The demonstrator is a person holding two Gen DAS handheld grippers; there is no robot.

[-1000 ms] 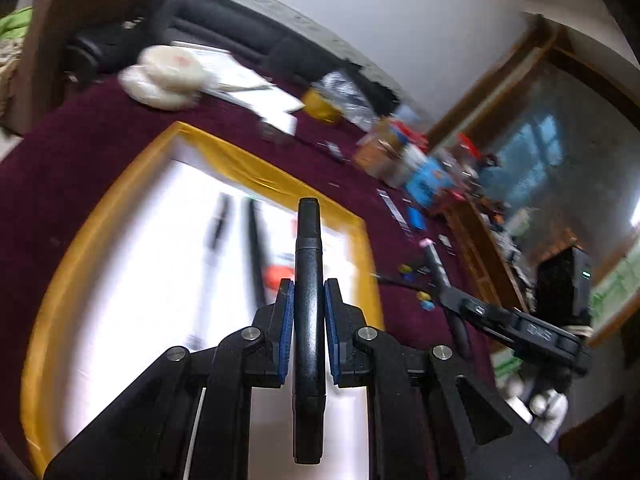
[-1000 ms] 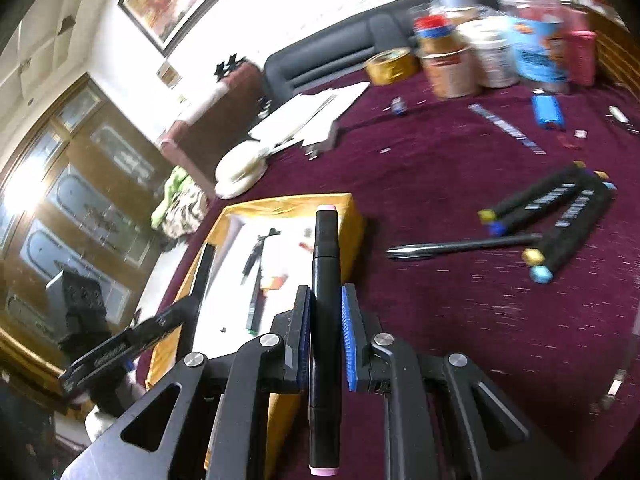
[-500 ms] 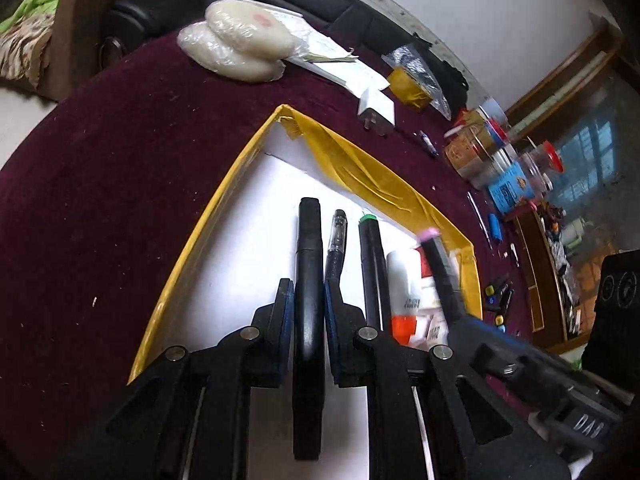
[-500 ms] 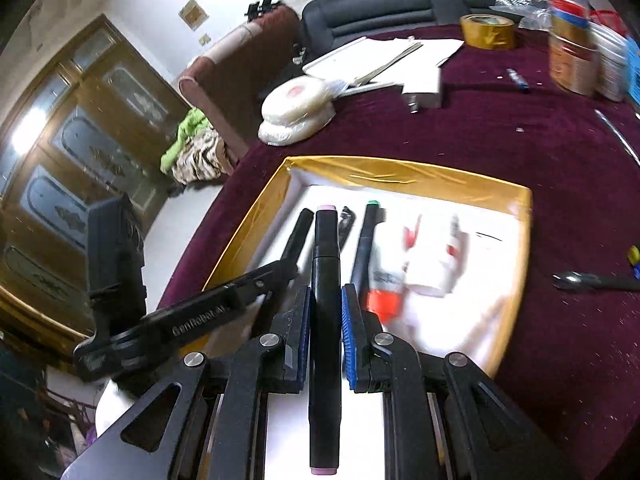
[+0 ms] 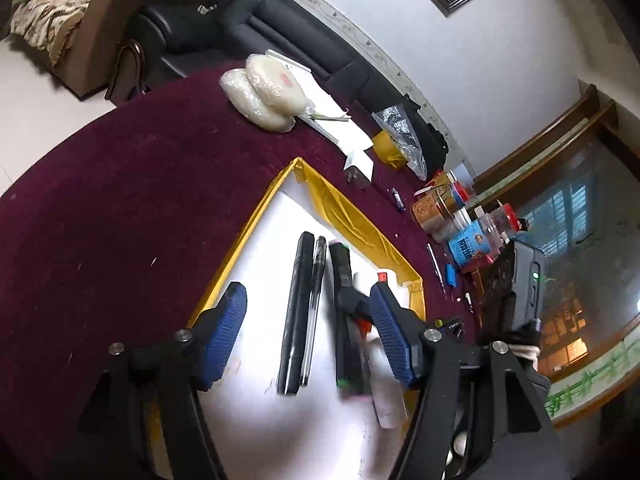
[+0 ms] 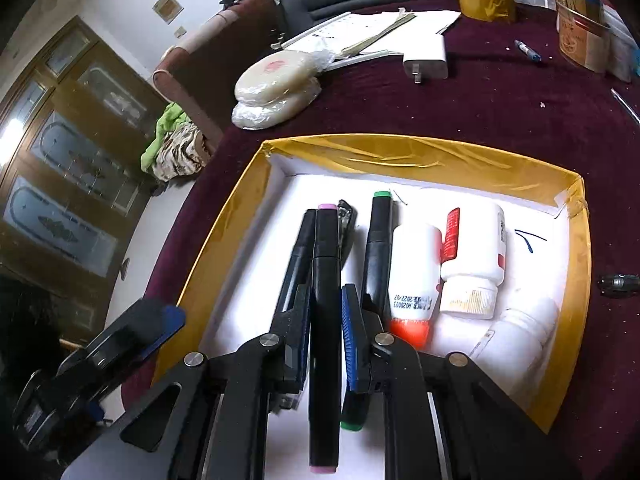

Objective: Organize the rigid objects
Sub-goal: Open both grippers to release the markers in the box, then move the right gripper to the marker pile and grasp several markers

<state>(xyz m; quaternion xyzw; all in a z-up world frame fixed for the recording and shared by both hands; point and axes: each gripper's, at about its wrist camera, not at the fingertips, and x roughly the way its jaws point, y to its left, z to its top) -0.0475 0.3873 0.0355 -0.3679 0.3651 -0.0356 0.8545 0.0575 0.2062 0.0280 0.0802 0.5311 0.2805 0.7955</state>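
A yellow-rimmed tray (image 5: 360,220) with a white floor lies on the maroon table. My left gripper (image 5: 308,332) is open above the tray, empty. Below it lie a black marker (image 5: 296,312) and a clear pen (image 5: 314,304) side by side. My right gripper (image 6: 326,340) is shut on a black marker with pink ends (image 6: 326,300), held low over the tray (image 6: 400,156). Beside it lie a black marker (image 6: 296,264), a green-capped marker (image 6: 376,248) and white bottles (image 6: 472,256). The right gripper also shows blurred in the left wrist view (image 5: 352,304).
On the table behind the tray are wrapped white discs (image 6: 276,84), papers (image 6: 380,28), a white charger (image 6: 426,58), a yellow tape roll (image 6: 486,2) and several jars (image 5: 452,216). A pen (image 6: 618,282) lies right of the tray. A black sofa stands beyond.
My left gripper has opened and let go of its black marker, which now lies in the tray beside the clear pen. My right gripper has moved lower over the tray with its pink-ended marker.
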